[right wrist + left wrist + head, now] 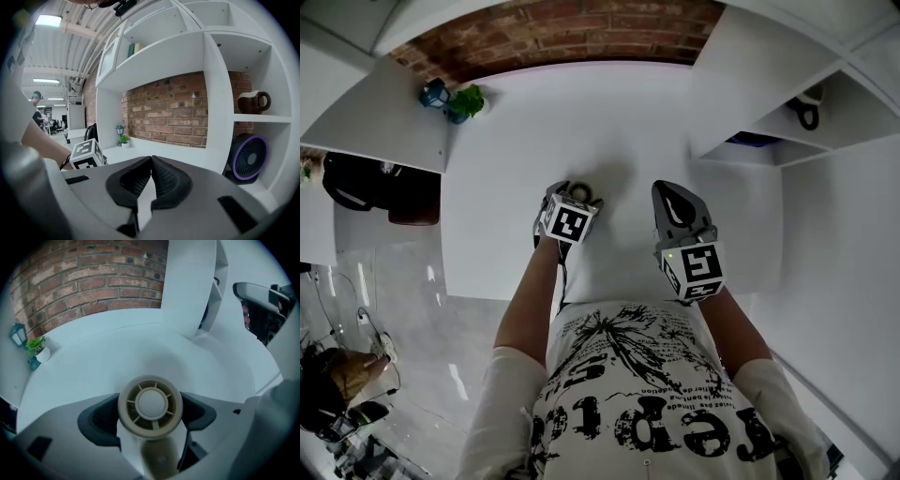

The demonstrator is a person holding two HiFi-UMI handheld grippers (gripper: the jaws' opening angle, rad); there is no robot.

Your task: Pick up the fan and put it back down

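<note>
A small beige fan [150, 404] with a round grille faces the camera in the left gripper view. My left gripper [151, 422] is shut on the fan's neck, with a dark pad [96, 420] on each side of it. In the head view the fan [583, 193] shows just past the left gripper [577, 199], over the white table [534, 131]; whether it touches the table cannot be told. My right gripper [668, 194] hovers to the right of it. In its own view the right gripper [151, 163] is shut, with nothing between the pads.
A potted plant [467, 101] and a blue lantern [433, 92] stand at the table's far left corner. A white shelf unit [769, 112] rises at the right, holding a purple-rimmed fan [248, 157] and a brown jug [253, 101]. A brick wall [93, 282] backs the table.
</note>
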